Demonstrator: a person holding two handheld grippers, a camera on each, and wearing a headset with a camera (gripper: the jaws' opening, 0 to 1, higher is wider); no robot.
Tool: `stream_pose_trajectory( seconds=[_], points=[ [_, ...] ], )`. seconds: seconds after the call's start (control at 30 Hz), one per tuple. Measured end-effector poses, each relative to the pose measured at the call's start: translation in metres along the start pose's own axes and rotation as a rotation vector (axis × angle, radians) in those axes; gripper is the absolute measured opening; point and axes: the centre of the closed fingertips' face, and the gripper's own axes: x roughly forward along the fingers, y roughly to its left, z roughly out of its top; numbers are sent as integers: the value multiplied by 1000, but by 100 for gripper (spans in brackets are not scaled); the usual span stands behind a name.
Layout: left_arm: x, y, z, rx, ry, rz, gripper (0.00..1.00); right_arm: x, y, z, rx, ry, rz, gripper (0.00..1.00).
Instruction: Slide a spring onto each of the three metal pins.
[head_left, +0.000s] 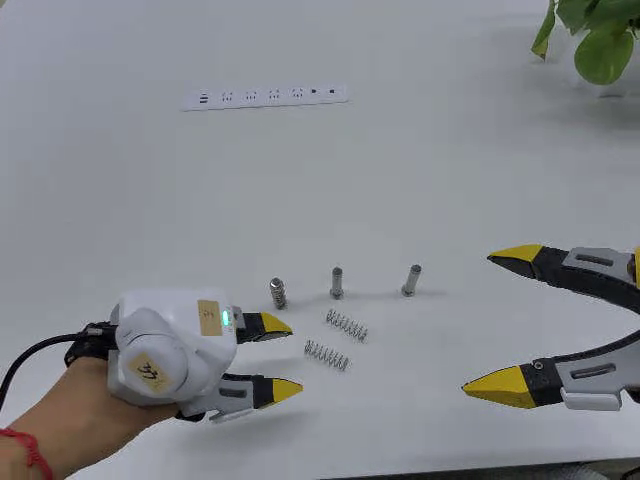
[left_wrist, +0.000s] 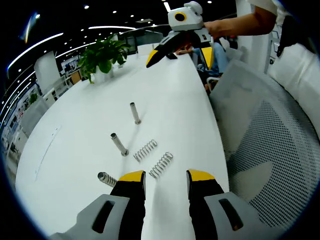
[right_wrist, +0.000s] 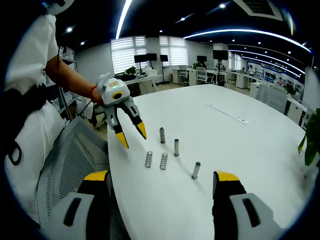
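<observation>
Three metal pins stand in a row on the white table (head_left: 150, 200). The left pin (head_left: 278, 293) (left_wrist: 106, 178) (right_wrist: 162, 135) wears a spring. The middle pin (head_left: 337, 282) (left_wrist: 119, 144) (right_wrist: 176, 147) and the right pin (head_left: 412, 279) (left_wrist: 135, 113) (right_wrist: 196, 170) are bare. Two loose springs (head_left: 347, 325) (head_left: 327, 355) lie flat just in front of the pins, also in the left gripper view (left_wrist: 145, 150) (left_wrist: 161, 164). My left gripper (head_left: 281, 357) (left_wrist: 166, 176) is open, its tips just left of the springs. My right gripper (head_left: 500, 320) (right_wrist: 162, 176) hangs wide open to the right of the pins, holding nothing.
A white power strip (head_left: 265, 96) lies far back on the table. A potted plant (head_left: 590, 35) stands at the far right corner. The table's near edge runs along the bottom, with a mesh chair (left_wrist: 265, 145) beside it.
</observation>
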Motion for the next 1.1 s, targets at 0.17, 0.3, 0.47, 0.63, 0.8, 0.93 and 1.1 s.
stream_pose_trajectory(
  seconds=[0.17, 0.3, 0.47, 0.63, 0.8, 0.93, 1.1],
  points=[
    [13, 5, 0, 47, 21, -11, 27, -5, -1, -6, 9, 8, -9, 85],
    [20, 12, -2, 73, 43, -4, 24, -6, -2, -8, 19, 9, -16, 85],
    [29, 13, -2, 96, 58, -14, 21, -7, -1, -11, 35, 11, -17, 84],
    [37, 12, -8, 135, 93, -27, 19, -7, -2, -11, 39, 8, -22, 84],
    [43, 11, -13, 140, 104, -37, 19, -8, -3, -12, 42, 10, -28, 84],
    [46, 9, -18, 159, 129, -48, 19, -9, -2, -13, 46, 13, -28, 84],
    [46, 8, -23, 160, 148, -49, 18, -9, -2, -13, 48, 10, -34, 84]
  ],
)
